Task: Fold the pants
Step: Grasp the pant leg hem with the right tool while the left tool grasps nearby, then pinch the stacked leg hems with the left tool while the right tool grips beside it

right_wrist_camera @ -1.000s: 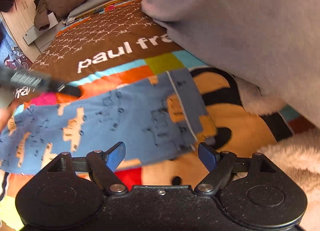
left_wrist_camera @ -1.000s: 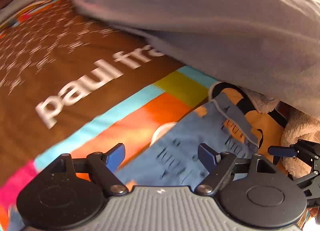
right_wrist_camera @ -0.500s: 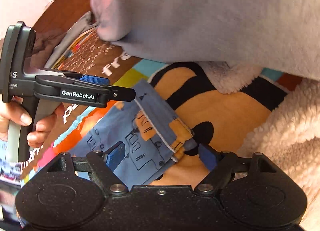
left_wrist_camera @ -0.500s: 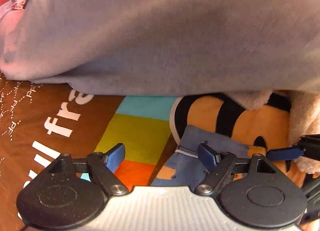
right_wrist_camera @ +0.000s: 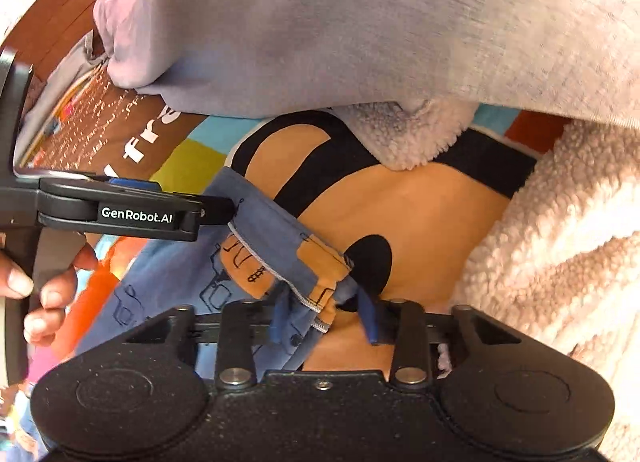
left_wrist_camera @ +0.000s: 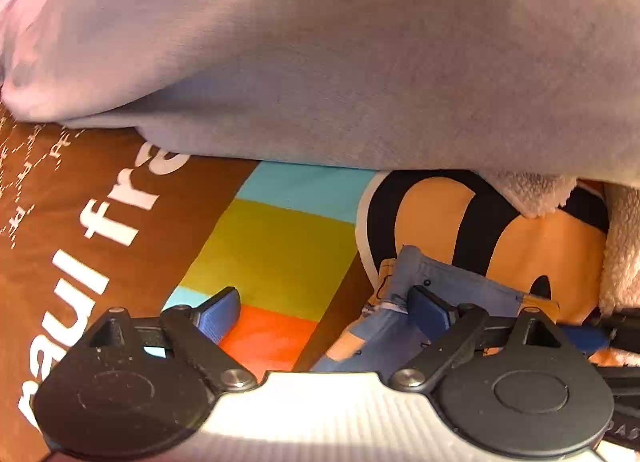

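Left wrist view: the left gripper (left_wrist_camera: 324,308), its two blue fingers spread wide, hovers over one printed bedspread (left_wrist_camera: 276,246); one pair of blue patterned pants (left_wrist_camera: 444,290) lies by its right finger. One grey blanket (left_wrist_camera: 340,53) fills the top.

Right wrist view: the right gripper (right_wrist_camera: 324,320), two fingers nearly together, pinches the pants' hem (right_wrist_camera: 316,302). One hand (right_wrist_camera: 36,286) holds the left gripper beside the cloth. One fleece blanket (right_wrist_camera: 560,238) lies right.
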`<state>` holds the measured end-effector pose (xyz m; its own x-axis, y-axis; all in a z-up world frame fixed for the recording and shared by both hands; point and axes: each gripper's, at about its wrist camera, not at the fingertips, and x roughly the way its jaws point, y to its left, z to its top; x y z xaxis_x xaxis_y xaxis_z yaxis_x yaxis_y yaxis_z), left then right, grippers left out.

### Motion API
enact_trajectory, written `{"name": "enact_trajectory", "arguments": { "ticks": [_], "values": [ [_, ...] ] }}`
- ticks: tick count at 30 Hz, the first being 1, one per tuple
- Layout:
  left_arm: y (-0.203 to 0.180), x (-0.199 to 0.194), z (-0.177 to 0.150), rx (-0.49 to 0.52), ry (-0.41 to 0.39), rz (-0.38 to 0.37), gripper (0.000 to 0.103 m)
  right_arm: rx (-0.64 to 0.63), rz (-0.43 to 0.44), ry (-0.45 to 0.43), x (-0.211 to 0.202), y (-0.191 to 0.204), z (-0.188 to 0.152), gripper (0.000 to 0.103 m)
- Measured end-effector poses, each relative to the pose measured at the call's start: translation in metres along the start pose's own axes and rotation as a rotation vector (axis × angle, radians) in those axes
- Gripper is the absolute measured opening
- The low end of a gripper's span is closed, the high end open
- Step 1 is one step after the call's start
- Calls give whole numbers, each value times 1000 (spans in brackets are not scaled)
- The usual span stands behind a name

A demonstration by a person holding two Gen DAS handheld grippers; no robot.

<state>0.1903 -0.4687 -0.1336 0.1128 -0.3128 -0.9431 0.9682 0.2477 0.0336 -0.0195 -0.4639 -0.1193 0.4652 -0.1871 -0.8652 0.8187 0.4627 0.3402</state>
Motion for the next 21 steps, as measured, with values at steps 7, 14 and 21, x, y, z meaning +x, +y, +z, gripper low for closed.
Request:
{"name": "enact_trajectory", "arguments": {
  "ticks": [7, 14, 21],
  "values": [
    [-2, -42, -2, -78, 3, 42, 77, -160, -19, -64, -7, 16, -11, 19],
    [19, -59, 10, -335, 86, -227, 78, -559, -141, -218, -25, 52, -42, 18],
    [31, -49, 16, -555, 227, -292, 71, -872, -181, -308, -33, 78, -68, 18]
  ]
}}
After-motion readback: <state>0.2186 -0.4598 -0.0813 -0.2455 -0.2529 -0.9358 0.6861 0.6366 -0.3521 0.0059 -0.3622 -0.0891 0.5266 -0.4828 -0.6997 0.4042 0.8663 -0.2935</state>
